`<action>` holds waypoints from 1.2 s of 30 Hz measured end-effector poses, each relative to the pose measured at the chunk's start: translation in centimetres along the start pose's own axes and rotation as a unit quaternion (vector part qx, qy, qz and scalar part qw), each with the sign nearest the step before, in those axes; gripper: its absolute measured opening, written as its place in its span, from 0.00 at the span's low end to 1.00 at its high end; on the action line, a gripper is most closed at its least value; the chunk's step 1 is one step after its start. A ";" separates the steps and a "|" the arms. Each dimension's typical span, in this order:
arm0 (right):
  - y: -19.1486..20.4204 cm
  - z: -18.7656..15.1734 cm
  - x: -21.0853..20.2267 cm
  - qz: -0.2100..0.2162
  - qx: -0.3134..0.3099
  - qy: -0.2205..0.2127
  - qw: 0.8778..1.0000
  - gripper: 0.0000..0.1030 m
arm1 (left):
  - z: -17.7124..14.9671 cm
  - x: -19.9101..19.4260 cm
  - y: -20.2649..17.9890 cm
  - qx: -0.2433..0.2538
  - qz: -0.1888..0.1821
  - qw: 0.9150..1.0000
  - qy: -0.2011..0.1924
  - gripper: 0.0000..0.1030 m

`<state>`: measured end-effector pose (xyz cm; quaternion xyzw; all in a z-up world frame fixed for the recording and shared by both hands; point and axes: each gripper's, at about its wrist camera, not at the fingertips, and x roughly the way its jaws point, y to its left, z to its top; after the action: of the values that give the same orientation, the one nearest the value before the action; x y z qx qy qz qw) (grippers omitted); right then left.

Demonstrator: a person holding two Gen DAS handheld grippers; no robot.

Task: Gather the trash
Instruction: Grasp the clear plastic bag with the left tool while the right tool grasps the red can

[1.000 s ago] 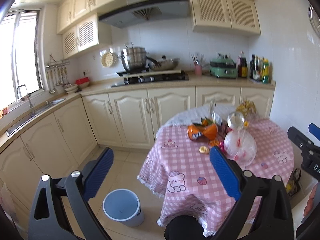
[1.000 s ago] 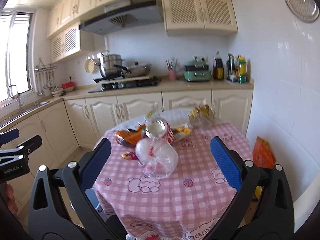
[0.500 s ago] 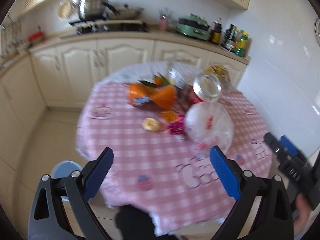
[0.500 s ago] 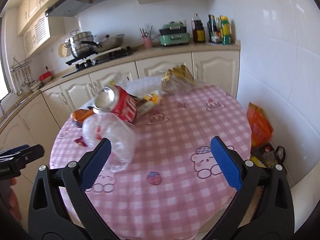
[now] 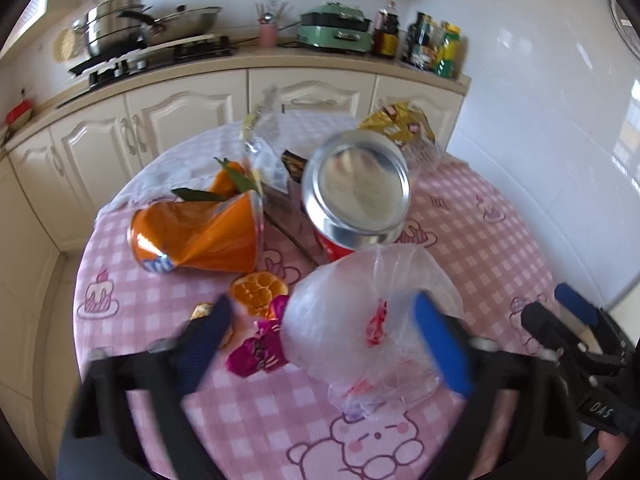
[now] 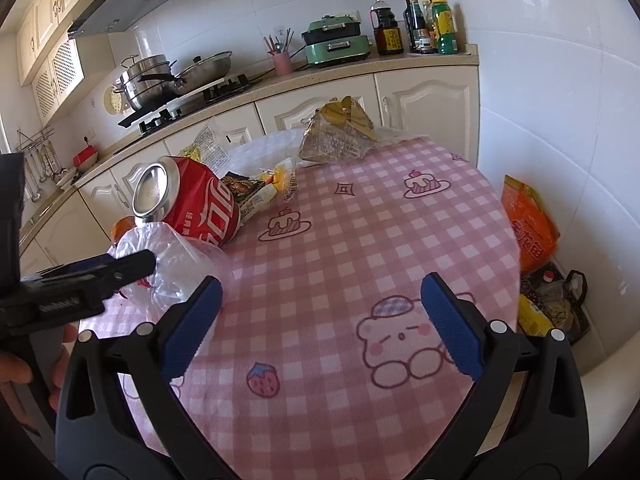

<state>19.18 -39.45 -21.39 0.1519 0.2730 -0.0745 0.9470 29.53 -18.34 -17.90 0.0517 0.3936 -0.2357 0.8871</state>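
Trash lies on a round table with a pink checked cloth (image 5: 480, 232). A clear plastic bag (image 5: 360, 312) lies nearest, with a red cola can (image 5: 356, 188) behind it, a crushed orange can (image 5: 200, 236), orange peel (image 5: 258, 290), purple petals (image 5: 258, 350) and a gold snack wrapper (image 5: 400, 124). My left gripper (image 5: 320, 340) is open, its fingers on either side of the bag. My right gripper (image 6: 320, 320) is open and empty above the bare cloth, right of the bag (image 6: 176, 264) and the cola can (image 6: 192, 204).
Cream kitchen cabinets (image 6: 432, 108) and a counter with a stove, pots and bottles (image 6: 420, 24) run behind the table. An orange bag (image 6: 528, 228) and a basket lie on the floor at the right, by the tiled wall.
Both grippers have moved forward and down over the table. The left one has closed in on the plastic bag; the blue bucket on the floor has left its view.
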 end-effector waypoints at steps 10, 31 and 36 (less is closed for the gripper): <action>1.4 0.3 -0.1 0.018 0.006 -0.008 1.000 0.94 | -1.9 -4.0 1.0 -0.017 -0.093 0.995 -0.037 0.29; 13.1 0.3 3.9 0.065 -0.047 0.020 0.997 0.94 | -8.2 -16.7 15.9 -0.140 0.075 0.977 -0.143 0.28; 15.7 2.4 4.7 0.014 -0.068 -0.002 0.998 0.94 | -8.0 -16.7 17.2 -0.141 0.100 0.973 -0.156 0.28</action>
<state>27.88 -25.71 -18.10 0.0907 0.2729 -0.0431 0.9568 22.35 5.44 -12.94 -0.0721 0.2723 -0.0934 0.9550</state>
